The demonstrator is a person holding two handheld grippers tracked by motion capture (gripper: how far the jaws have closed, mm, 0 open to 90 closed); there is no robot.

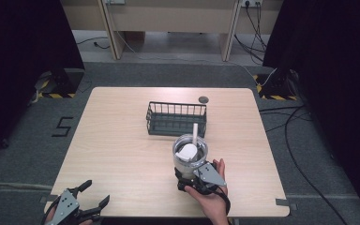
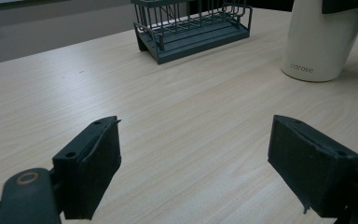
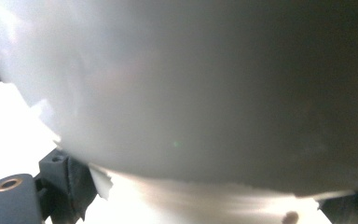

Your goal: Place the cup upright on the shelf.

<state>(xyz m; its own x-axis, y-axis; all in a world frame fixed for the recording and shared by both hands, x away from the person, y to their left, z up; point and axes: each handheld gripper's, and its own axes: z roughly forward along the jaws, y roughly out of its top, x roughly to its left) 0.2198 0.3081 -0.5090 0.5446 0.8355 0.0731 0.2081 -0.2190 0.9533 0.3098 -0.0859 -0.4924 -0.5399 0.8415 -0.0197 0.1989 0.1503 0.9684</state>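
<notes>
High view first: my right gripper [image 1: 191,174] sits at the near right of the table [image 1: 122,140], clamped on the base of a white cup [image 1: 190,154] with a clear lid and a white straw [image 1: 195,133] poking up. My right hand [image 1: 213,197] wraps the gripper from behind. The cup stands upright on the wood, just in front of the dark wire basket [image 1: 176,118], close to it but not touching. A small dark disc [image 1: 203,99] lies beyond the basket near the far edge.

Right gripper view: the cup's pale wall [image 3: 205,93] presses right up between my jaws.

My left gripper [image 1: 95,197] hangs at the near left corner, jaws spread wide and holding nothing. In the left gripper view, the cup [image 2: 324,39] stands well ahead to the right, and the basket [image 2: 193,25] is farther off.
</notes>
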